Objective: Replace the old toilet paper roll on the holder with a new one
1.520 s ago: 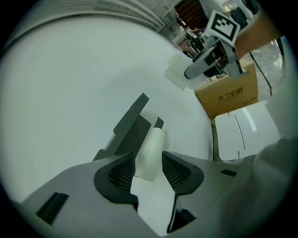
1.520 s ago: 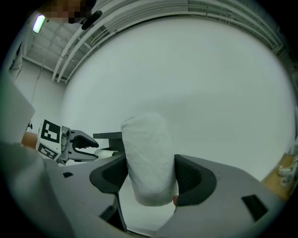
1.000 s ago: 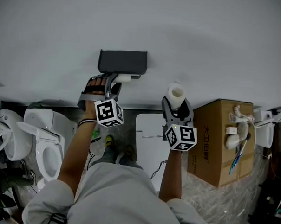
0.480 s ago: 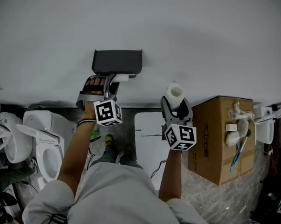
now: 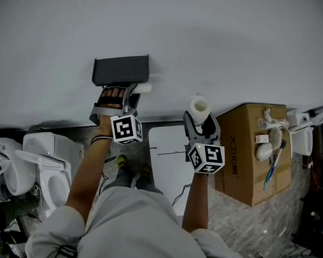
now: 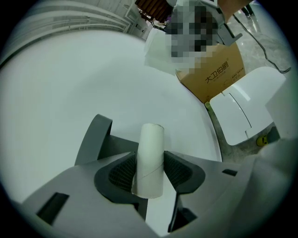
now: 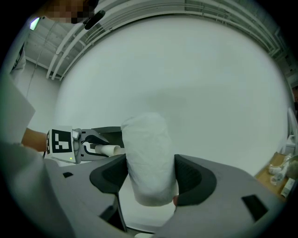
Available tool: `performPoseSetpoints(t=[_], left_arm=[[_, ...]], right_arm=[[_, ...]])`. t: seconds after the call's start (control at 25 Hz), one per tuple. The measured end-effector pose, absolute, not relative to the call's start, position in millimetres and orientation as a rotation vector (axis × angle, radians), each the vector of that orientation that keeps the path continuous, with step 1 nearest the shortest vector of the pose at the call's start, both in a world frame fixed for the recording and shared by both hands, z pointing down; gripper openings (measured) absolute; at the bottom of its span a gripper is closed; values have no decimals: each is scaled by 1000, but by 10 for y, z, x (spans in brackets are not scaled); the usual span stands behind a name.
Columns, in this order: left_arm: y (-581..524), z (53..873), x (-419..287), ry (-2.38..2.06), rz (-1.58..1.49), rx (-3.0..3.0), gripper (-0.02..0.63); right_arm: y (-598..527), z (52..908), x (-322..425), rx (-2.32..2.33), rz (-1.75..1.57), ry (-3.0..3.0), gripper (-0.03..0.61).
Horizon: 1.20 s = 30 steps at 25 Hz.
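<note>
A dark grey paper holder (image 5: 121, 70) hangs on the white wall. Just below its right end, my left gripper (image 5: 133, 93) is shut on an empty cardboard tube (image 5: 142, 88), which pokes out past the holder's right edge. In the left gripper view the tube (image 6: 150, 155) is pinched between both pads, with the holder's edge (image 6: 97, 138) to the left. My right gripper (image 5: 200, 121) is shut on a full white toilet paper roll (image 5: 199, 108), held upright to the right of the holder. The right gripper view shows the roll (image 7: 149, 158) between the jaws, and beyond it the tube (image 7: 108, 149).
Two white toilets (image 5: 42, 163) stand on the floor at the left. A cardboard box (image 5: 245, 161) with small items on top sits at the right. A white panel (image 5: 168, 153) lies on the floor between my arms, above the person's shoes.
My left gripper has drawn the cardboard tube to the right, out from under the holder. The right gripper has shifted slightly with the full roll still held.
</note>
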<state>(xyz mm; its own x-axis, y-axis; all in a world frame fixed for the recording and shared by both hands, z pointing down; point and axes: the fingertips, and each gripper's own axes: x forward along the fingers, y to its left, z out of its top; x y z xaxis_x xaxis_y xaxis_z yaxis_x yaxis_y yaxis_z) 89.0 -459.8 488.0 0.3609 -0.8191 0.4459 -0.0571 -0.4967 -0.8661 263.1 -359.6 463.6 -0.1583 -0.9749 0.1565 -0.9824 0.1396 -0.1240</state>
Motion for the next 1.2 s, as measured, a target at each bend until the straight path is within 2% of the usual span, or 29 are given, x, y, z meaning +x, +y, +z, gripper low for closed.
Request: performPoseSetpoints(t=[0.72, 1.04, 1.2], left_arm=[[-4034, 4814, 2110, 559, -938, -2035, 209], [-3897, 4659, 1846, 736, -812, -2347, 209], [-3917, 4463, 1523, 930, -642, -2548, 209]], right_arm=[[-3016, 4685, 3325, 2174, 292, -2106, 316], [-3040, 4675, 3223, 2070, 205, -2070, 316], [-3122, 4645, 3085, 2031, 170, -2080, 316]])
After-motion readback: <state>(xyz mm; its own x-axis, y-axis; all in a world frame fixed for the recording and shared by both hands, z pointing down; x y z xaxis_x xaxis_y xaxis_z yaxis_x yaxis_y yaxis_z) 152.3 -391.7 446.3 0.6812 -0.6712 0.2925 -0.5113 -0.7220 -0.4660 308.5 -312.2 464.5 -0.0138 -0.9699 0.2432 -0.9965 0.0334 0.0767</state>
